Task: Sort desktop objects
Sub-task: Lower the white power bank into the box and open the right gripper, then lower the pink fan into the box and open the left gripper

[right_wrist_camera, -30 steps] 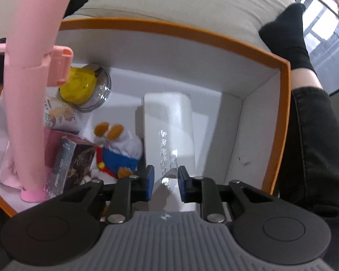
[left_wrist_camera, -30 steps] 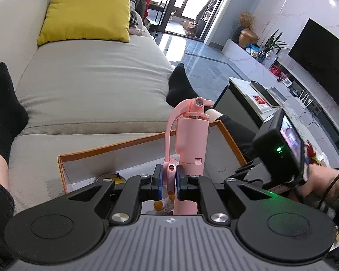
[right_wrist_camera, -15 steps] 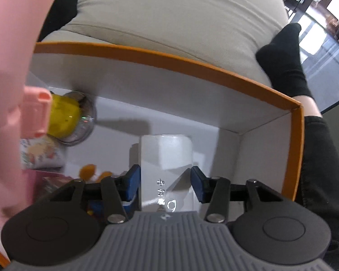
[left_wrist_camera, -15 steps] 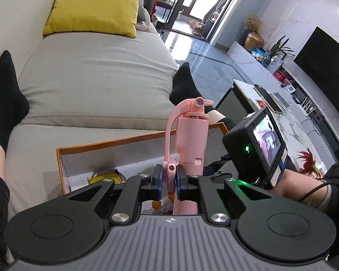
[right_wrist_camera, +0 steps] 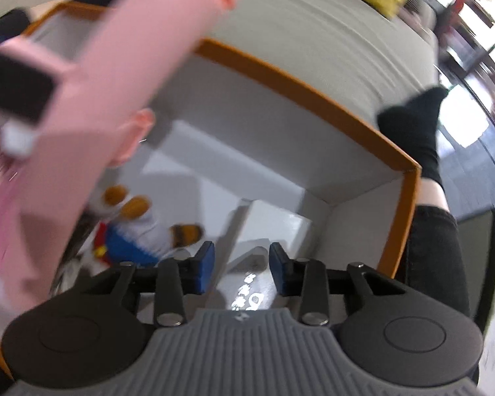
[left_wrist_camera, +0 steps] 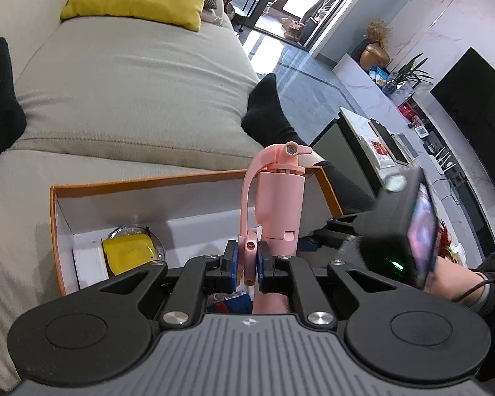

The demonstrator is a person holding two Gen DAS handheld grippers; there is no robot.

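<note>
Left gripper (left_wrist_camera: pixel 247 262) clamped thin leg of pink selfie stick (left_wrist_camera: pixel 279 198), held upright over orange-rimmed box (left_wrist_camera: pixel 142 183). Right gripper (right_wrist_camera: pixel 241 269) parted, straddling white roll (right_wrist_camera: pixel 247 250) inside box. Step: stowing. Next likely: lower stick into free space.

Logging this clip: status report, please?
Left tool shut on pink holder. Right tool open over white item in box. Plush alongside.

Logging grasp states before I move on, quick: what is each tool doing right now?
Left tool: shut on the pink bottle's strap.
Right tool: open, straddling the white bottle lying in the orange box, not clamped.
</note>
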